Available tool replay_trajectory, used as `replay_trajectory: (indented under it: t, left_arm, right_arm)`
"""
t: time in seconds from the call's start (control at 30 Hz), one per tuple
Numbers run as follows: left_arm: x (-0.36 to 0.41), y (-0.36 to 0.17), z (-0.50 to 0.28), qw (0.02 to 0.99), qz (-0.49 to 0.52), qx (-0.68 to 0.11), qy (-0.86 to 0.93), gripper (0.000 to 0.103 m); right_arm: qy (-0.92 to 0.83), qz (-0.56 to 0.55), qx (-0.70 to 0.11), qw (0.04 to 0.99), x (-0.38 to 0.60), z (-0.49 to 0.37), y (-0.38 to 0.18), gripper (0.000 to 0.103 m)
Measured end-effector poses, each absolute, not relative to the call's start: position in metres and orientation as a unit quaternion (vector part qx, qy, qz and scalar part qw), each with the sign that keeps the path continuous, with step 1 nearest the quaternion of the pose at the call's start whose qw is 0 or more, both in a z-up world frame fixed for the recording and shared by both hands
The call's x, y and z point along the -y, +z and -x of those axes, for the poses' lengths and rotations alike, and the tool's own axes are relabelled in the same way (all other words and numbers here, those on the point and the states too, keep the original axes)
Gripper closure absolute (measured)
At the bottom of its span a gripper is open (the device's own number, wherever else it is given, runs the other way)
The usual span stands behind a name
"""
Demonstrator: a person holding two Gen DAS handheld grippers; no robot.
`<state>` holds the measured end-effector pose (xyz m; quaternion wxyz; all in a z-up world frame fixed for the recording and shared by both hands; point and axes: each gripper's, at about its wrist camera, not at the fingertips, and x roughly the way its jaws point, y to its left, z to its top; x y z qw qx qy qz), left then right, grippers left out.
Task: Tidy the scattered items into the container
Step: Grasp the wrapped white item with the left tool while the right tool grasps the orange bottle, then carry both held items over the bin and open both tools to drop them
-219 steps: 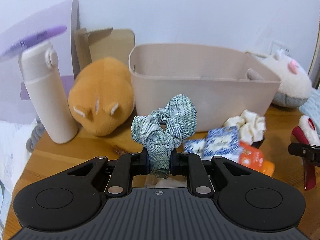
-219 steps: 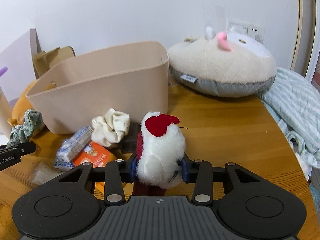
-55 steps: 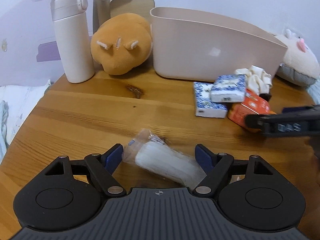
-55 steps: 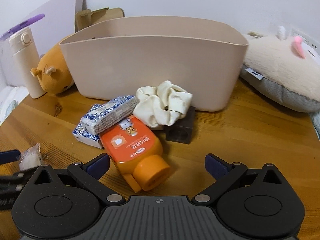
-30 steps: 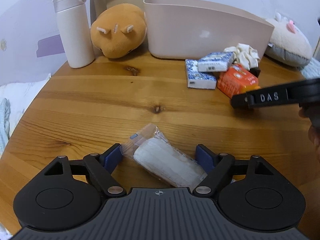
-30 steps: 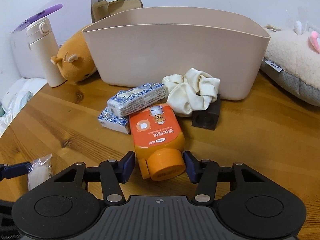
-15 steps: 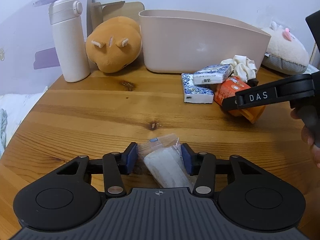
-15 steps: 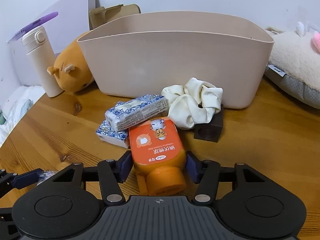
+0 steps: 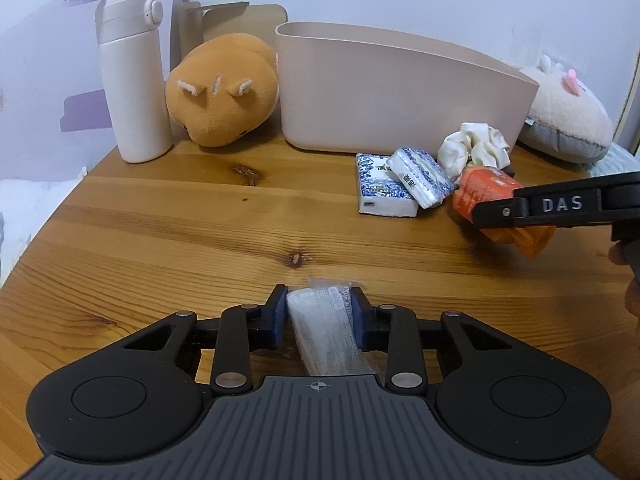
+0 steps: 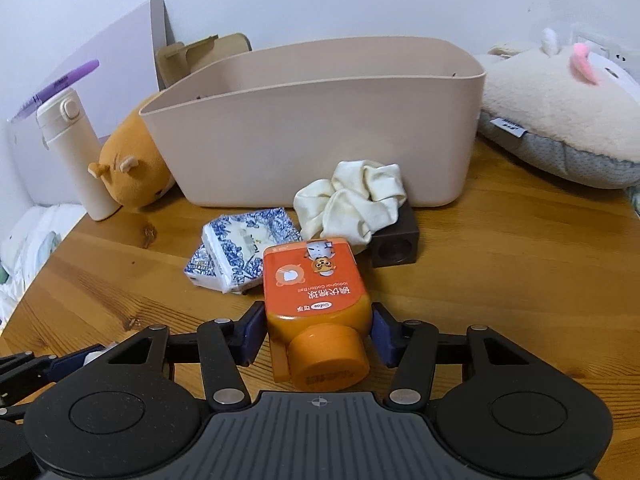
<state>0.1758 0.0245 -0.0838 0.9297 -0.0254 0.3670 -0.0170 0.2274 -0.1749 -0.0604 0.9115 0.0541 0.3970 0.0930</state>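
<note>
My left gripper (image 9: 319, 316) is shut on a clear plastic packet of white pads (image 9: 326, 326) near the table's front. My right gripper (image 10: 318, 334) is shut on an orange cotton-ball bottle (image 10: 316, 300), cap toward the camera; the bottle also shows in the left wrist view (image 9: 490, 192) behind the right gripper's finger. The beige container (image 10: 320, 140) stands at the back, also seen in the left wrist view (image 9: 392, 92). In front of it lie two blue-patterned tissue packs (image 10: 240, 258), a cream scrunchie (image 10: 352, 200) and a dark brown block (image 10: 394, 246).
A white flask (image 9: 132, 76) and an orange plush (image 9: 222, 90) stand left of the container. A cream and grey plush (image 10: 560, 112) lies right of it. The wooden table's left edge (image 9: 48, 216) drops off toward bedding.
Both grippers have closed: the left on the plastic packet, the right on the orange bottle. The bottle has lifted slightly and its base tilts up off the tissue packs.
</note>
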Motion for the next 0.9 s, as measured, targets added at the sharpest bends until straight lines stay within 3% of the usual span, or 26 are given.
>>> replay_trajectory:
  t: [0.5,0.9]
  left_arm:
    - [-0.035,-0.053,-0.179,0.942,0.057,-0.329,-0.012,0.072]
    - [-0.028,0.006,-0.209,0.965,0.06,-0.256,-0.015,0.072]
  right_arm:
    - [0.089,-0.075,-0.357,0.927,0.187,-0.212,-0.031,0.051]
    - [0.086,-0.07,-0.307,0.945,0.194,-0.216,0.016,0.051]
